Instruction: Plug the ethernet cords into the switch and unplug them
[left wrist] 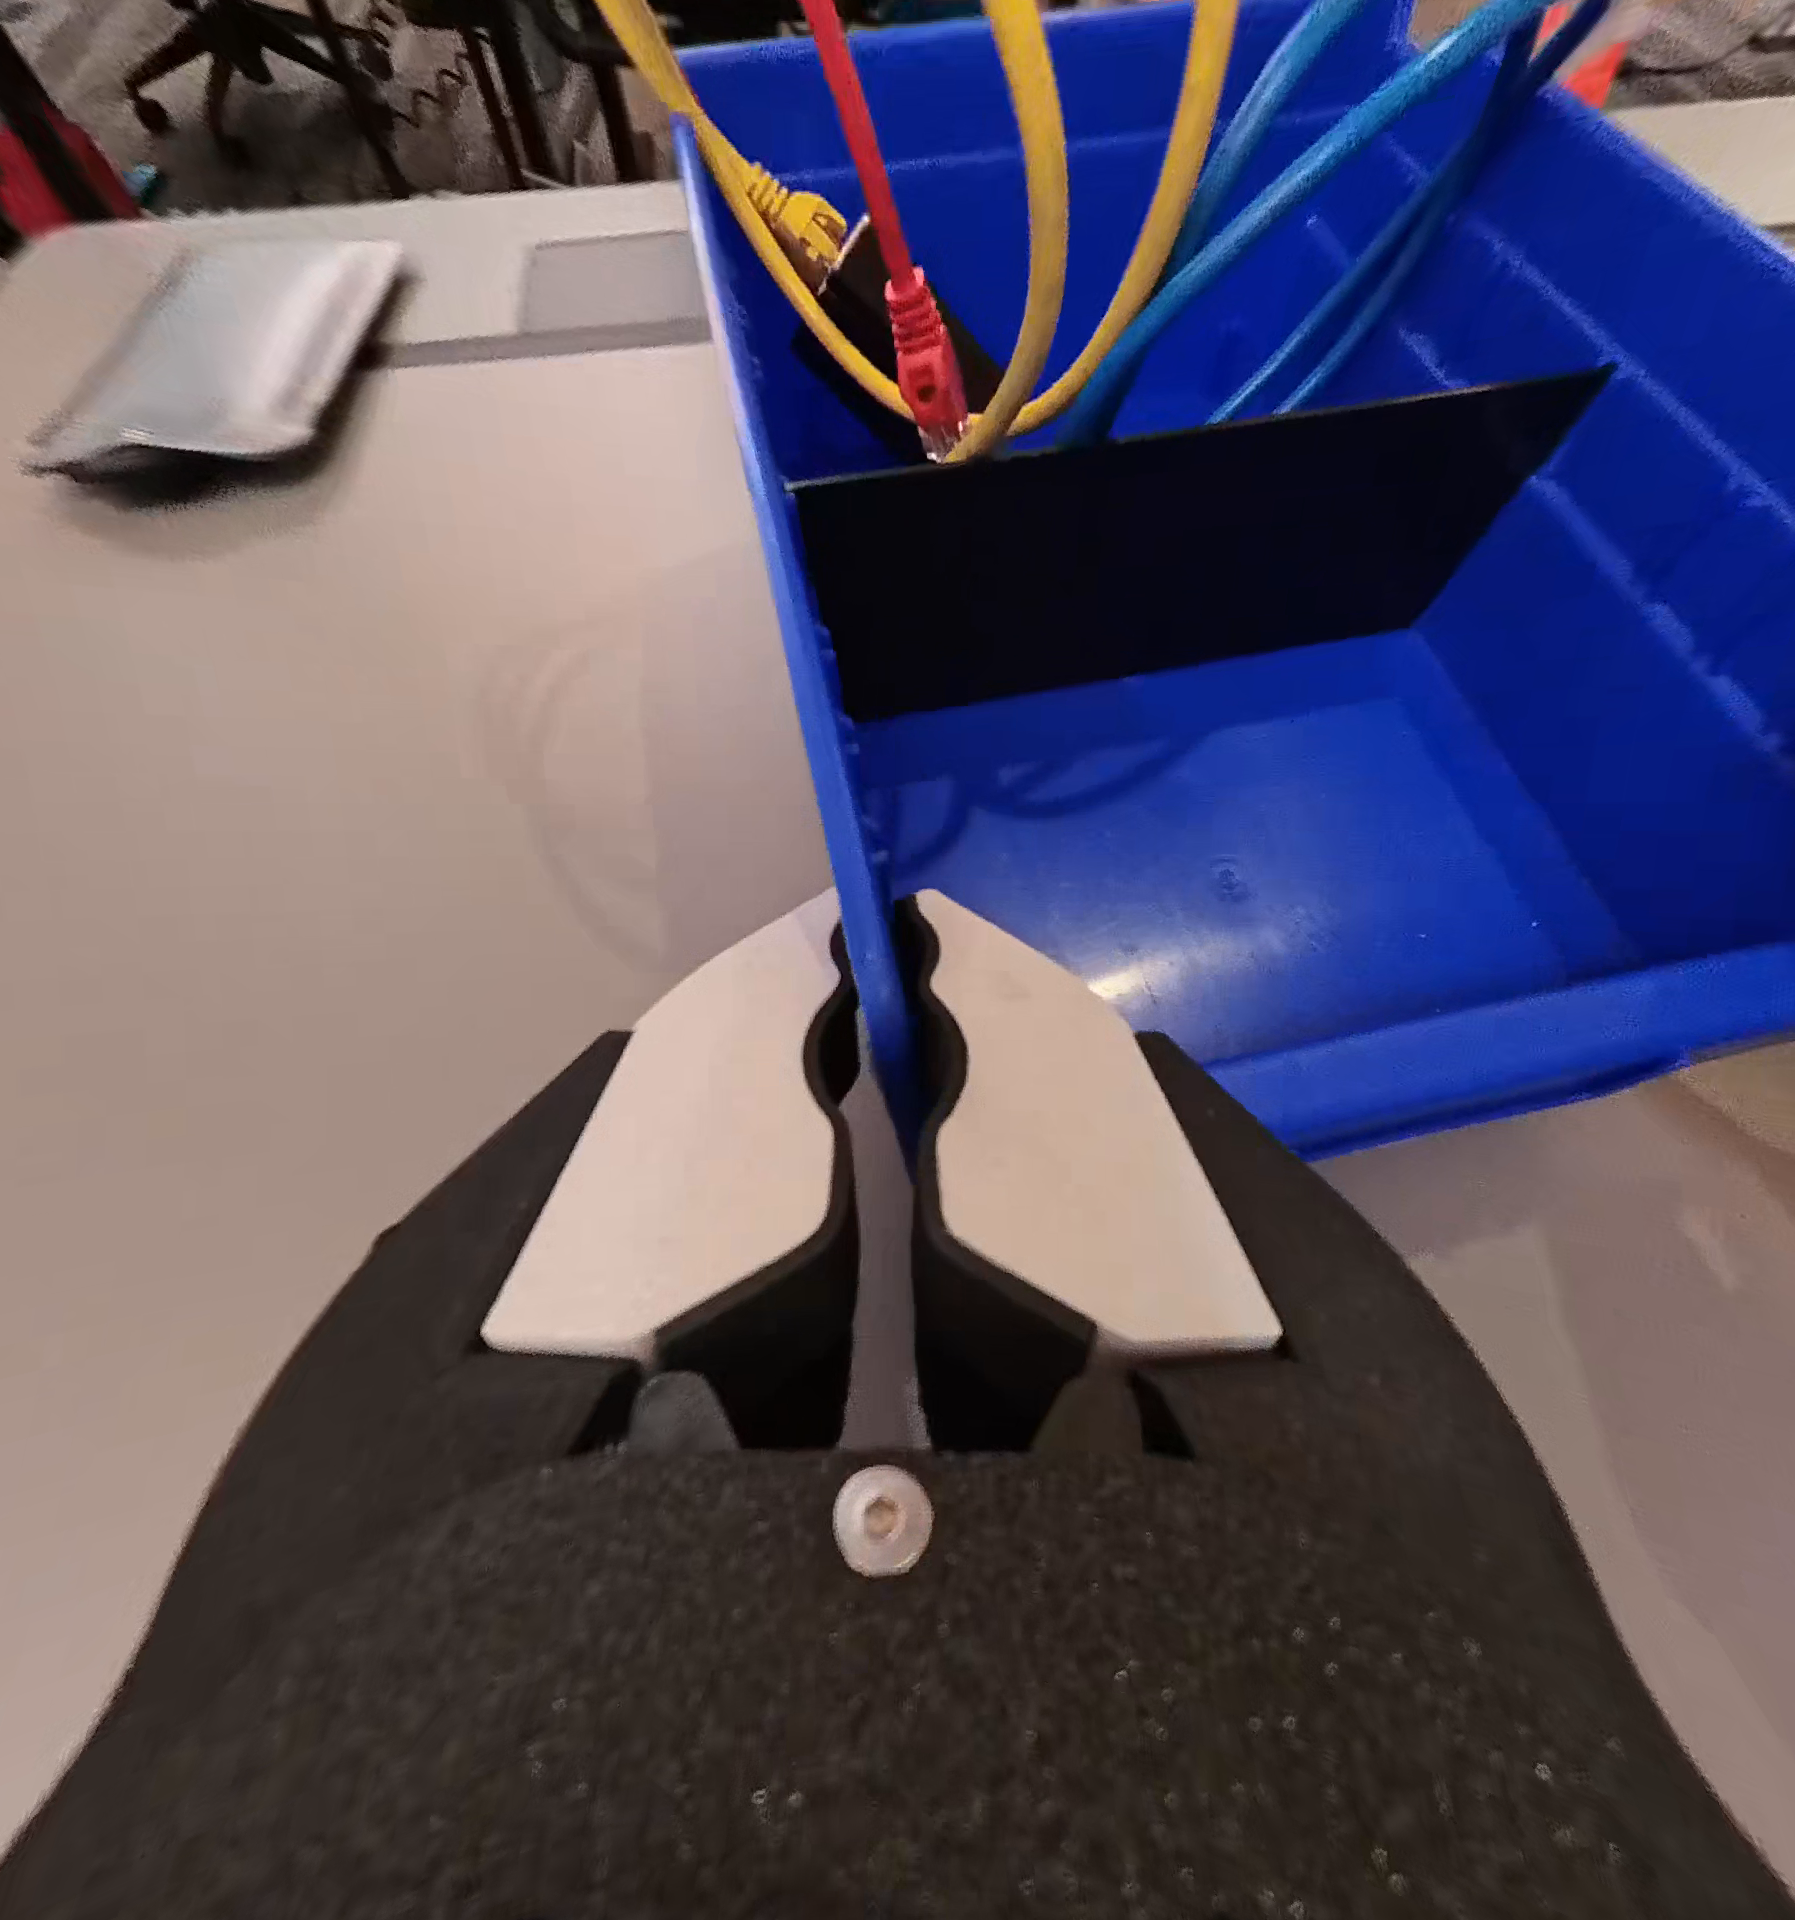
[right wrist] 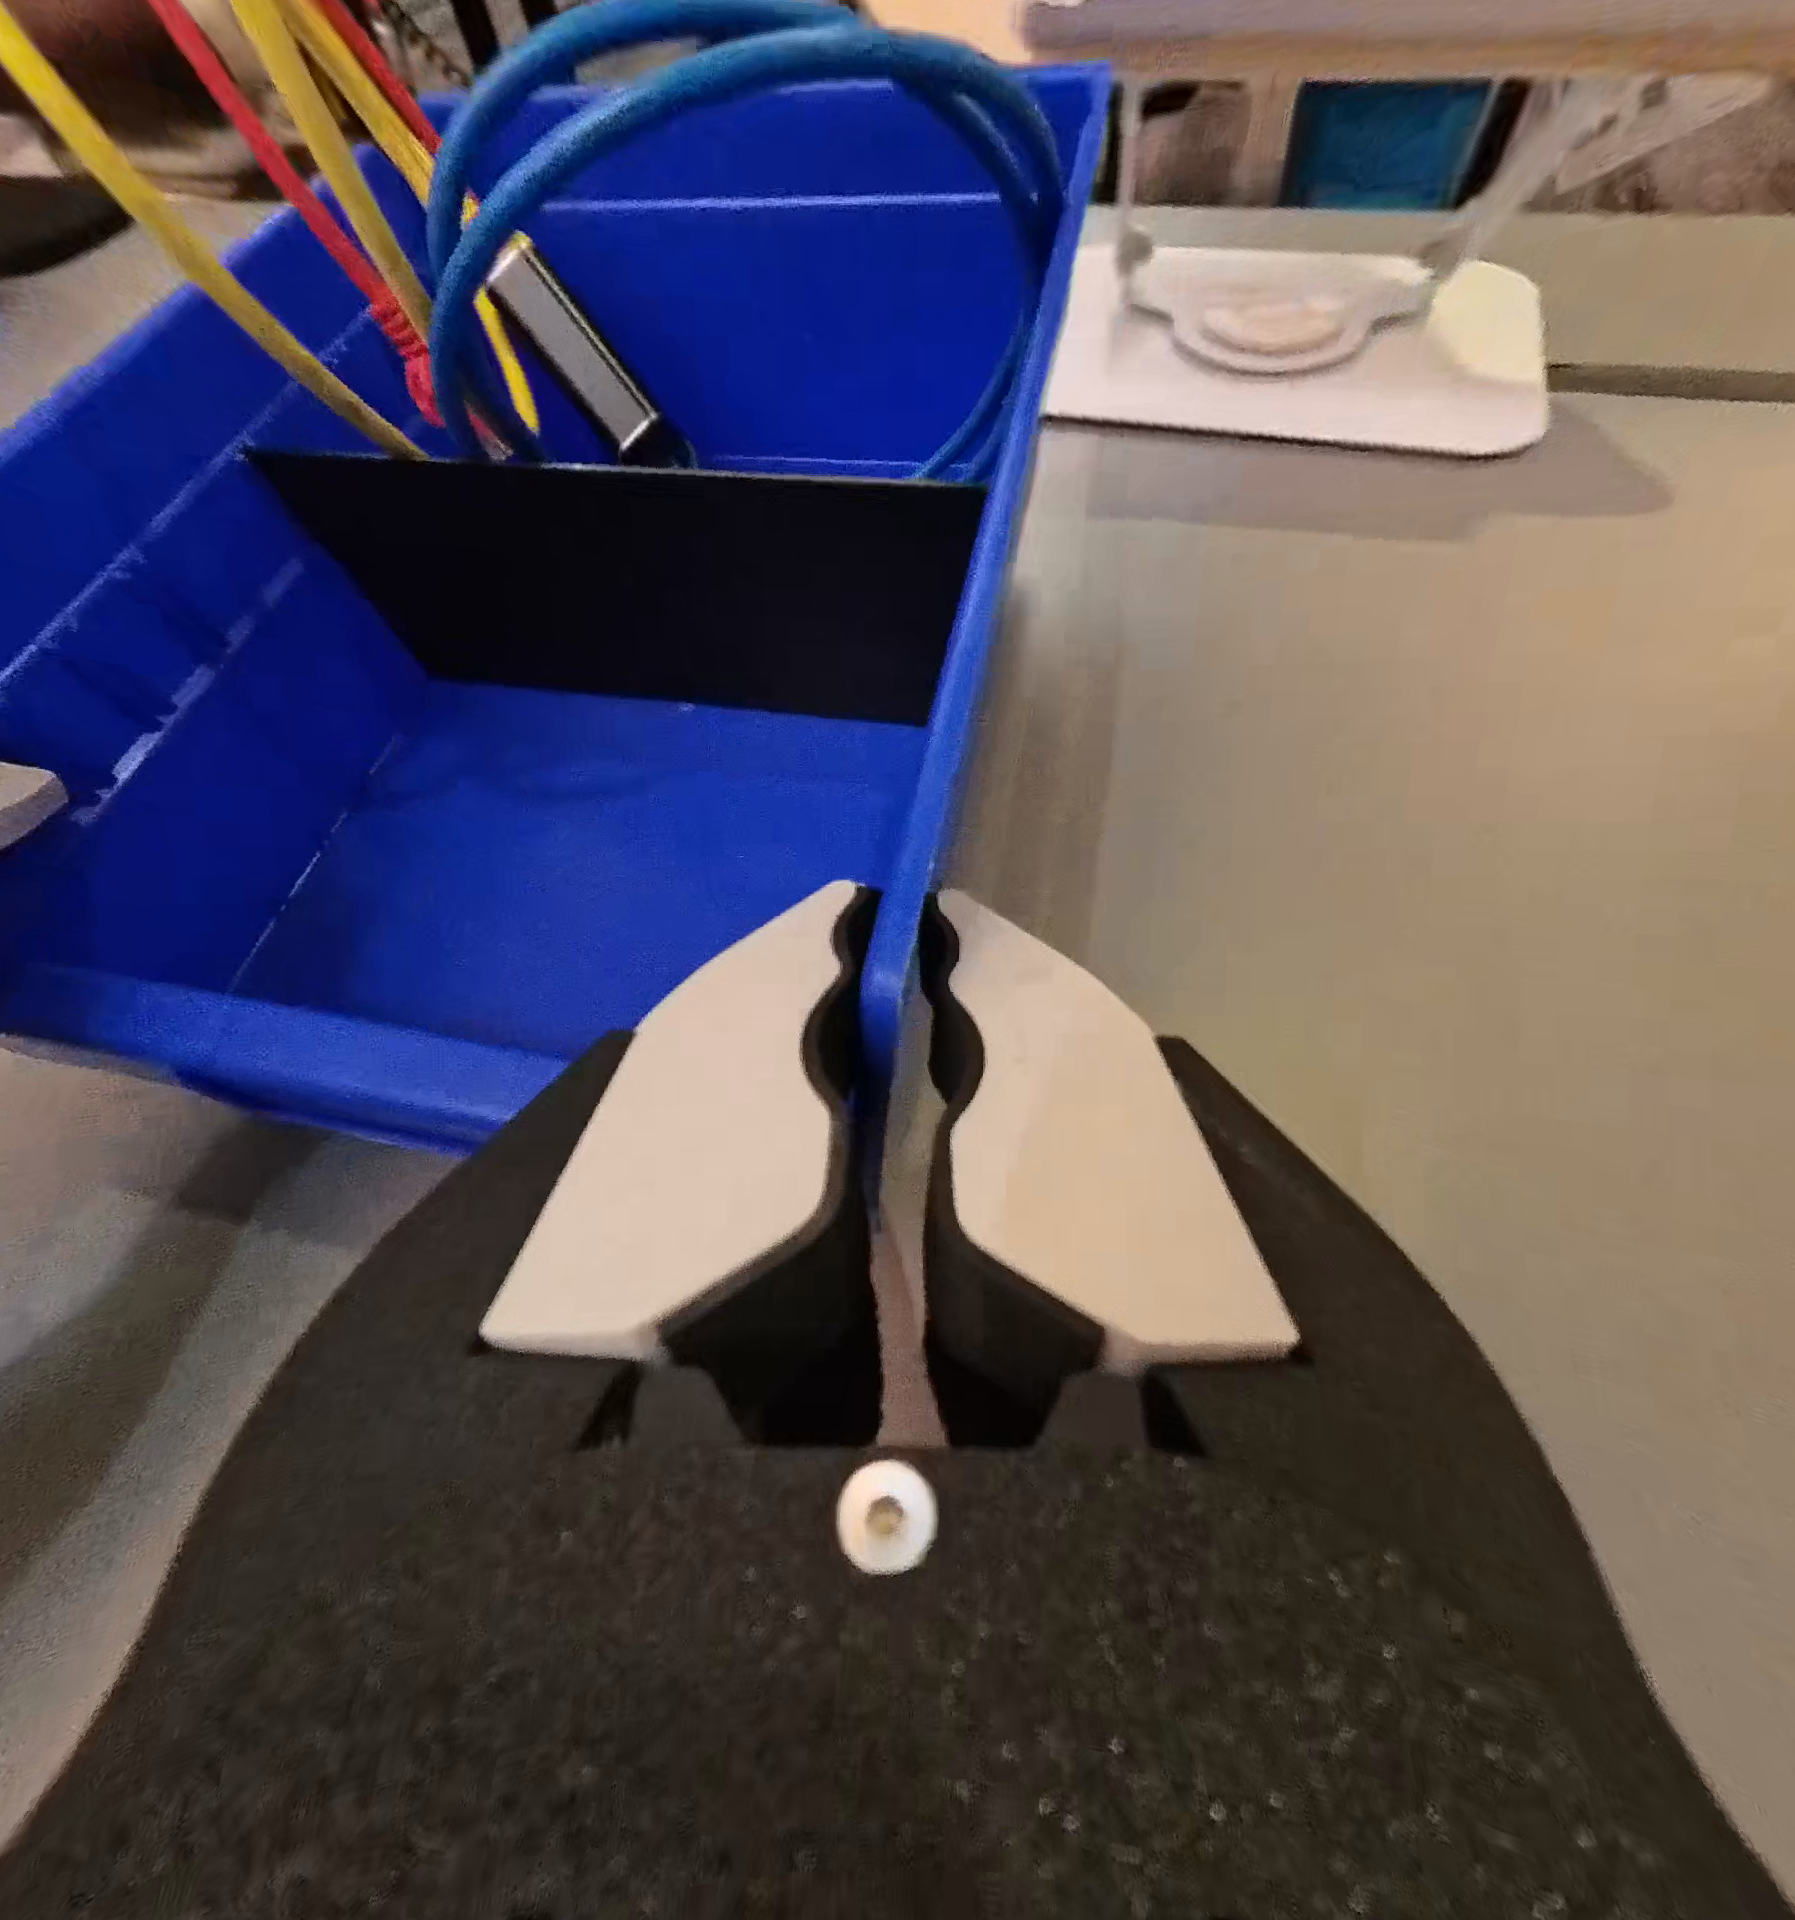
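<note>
Left gripper (left wrist: 880,914) sat low centre of its frame, fingers pinched on the left wall of the blue bin (left wrist: 1319,997). Right gripper (right wrist: 898,904) mirrored that, clamped on the bin's right wall (right wrist: 976,665). Both pointed forward along the walls, roughly level with the rim.

Count: one bin, one black divider (left wrist: 1163,561) across its middle, near compartment bare. Cords rose out of the far compartment at upper centre: one red cord (left wrist: 914,343) with its plug hanging tip-down, two yellow cords possibly, blur made it hard to say (left wrist: 1044,208), one yellow plug (left wrist: 805,223), and about three blue cords (left wrist: 1288,208).

The switch (right wrist: 571,353), a slim grey box, leaned tilted in the far compartment among blue loops (right wrist: 1018,208). A silver pouch (left wrist: 228,353) lay upper left on the grey table (left wrist: 301,831).
</note>
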### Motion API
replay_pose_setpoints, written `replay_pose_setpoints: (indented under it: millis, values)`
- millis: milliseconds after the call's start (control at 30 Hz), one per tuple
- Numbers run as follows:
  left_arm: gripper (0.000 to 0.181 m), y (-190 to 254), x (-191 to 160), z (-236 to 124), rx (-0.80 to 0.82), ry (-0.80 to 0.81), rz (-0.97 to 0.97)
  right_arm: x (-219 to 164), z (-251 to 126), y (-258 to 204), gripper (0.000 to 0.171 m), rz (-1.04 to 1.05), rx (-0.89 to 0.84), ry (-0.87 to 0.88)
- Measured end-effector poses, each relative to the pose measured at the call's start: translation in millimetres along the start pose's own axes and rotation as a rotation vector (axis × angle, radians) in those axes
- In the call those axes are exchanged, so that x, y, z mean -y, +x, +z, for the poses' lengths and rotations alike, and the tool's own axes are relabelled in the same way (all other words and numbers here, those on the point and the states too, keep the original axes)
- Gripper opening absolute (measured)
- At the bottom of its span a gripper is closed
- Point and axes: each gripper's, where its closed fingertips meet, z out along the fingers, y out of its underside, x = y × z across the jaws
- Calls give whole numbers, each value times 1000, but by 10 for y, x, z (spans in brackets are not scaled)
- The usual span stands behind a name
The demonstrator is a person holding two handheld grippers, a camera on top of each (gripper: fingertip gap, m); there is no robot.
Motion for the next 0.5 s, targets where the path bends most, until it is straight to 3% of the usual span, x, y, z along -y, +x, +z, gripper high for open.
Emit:
replay_pose_setpoints:
  millis: [133,267,433,500]
  values:
    - [4,-648,67,42,19,45,2,177,307,-567,7,-34,-15,40]
    - [6,-921,-67,174,-40,13,5,13,528,-818,11,-38,26,-40]
    - [6,-963,-62,174,-46,27,12,-20,430,-906,21,-108,187,21]
    - [16,-984,-38,102,-12,50,2,-71,250,-926,26,-130,314,-15]
